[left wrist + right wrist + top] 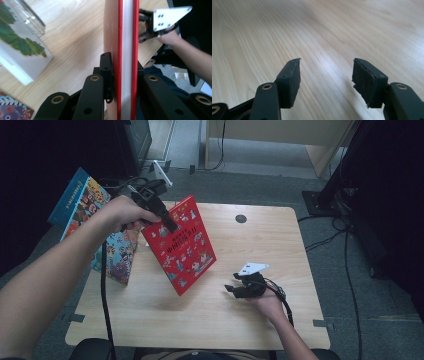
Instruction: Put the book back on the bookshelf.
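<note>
A red picture book [182, 245] hangs tilted above the wooden table [225, 320], one lower corner near the tabletop. My left gripper [169, 224] is shut on the book's upper edge. In the left gripper view the book [127, 37] stands edge-on between the two black jaws, white pages between red covers. My right gripper [231, 282] is low over the table right of the book, its jaws apart. In the right gripper view its pads [290, 80] hold nothing, with bare wood beneath my right gripper [325, 61].
Two more colourful picture books [82, 202] lean at the table's left edge. A book with a green leaf on its cover [22, 47] lies on the table. A round cable hole [241, 218] sits near the far edge. Cables and stands crowd the floor at right.
</note>
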### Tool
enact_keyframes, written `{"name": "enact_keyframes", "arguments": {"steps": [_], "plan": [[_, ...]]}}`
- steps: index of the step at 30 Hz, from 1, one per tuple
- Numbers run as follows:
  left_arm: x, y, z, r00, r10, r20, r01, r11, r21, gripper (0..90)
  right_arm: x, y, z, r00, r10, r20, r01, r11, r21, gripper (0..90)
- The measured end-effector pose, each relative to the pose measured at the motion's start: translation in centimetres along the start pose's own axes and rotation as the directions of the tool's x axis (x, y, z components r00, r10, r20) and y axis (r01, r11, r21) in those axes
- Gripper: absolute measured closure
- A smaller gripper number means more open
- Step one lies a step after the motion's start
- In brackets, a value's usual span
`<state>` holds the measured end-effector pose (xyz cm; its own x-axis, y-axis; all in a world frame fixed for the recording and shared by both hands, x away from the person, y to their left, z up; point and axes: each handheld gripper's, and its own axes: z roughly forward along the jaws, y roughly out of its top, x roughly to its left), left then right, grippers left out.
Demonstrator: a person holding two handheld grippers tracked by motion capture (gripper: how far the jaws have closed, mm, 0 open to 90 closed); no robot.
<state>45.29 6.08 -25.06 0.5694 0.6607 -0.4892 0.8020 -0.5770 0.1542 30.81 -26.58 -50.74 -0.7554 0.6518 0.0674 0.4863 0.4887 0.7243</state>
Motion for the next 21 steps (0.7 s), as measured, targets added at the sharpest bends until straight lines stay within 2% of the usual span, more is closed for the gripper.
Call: {"name": "enact_keyframes", "arguments": {"steps": [3, 4, 8, 11, 16, 21], "plan": [[0.8, 0.0, -1.1, 0.9996, -0.025, 0.012, 0.025, 0.9994, -0.023, 79.0, 0.6, -0.4, 0.6, 0.9984, -0.032, 0.047, 0.031, 0.999, 0.034, 38.7], [1.0, 0.0, -1.4, 0.9992, -0.037, 0.012, 0.037, 0.9989, -0.030, 78.9, 0.7, -0.6, 0.6, 0.9981, -0.038, 0.048, 0.037, 0.999, 0.014, 39.4], [2.1, -0.3, -3.0, 0.9970, -0.069, 0.036, 0.071, 0.9947, -0.073, 79.1, 0.7, -0.9, 0.7, 0.9987, -0.021, 0.047, 0.021, 1.000, -0.011, 38.8], [2.8, -0.7, -4.2, 0.9950, -0.093, 0.037, 0.096, 0.9907, -0.097, 79.0, 0.7, -1.4, 0.8, 0.9989, -0.023, 0.041, 0.025, 0.999, -0.047, 34.3], [3.9, -1.2, -6.6, 0.9906, -0.131, 0.038, 0.135, 0.9809, -0.140, 79.1, 0.6, -1.3, 0.9, 0.9989, -0.023, 0.042, 0.025, 0.999, -0.044, 32.7], [4.8, -2.1, -9.1, 0.9850, -0.168, 0.037, 0.172, 0.9677, -0.184, 79.2, 0.6, -1.3, 0.9, 0.9988, -0.021, 0.044, 0.023, 0.999, -0.044, 32.4]]}}
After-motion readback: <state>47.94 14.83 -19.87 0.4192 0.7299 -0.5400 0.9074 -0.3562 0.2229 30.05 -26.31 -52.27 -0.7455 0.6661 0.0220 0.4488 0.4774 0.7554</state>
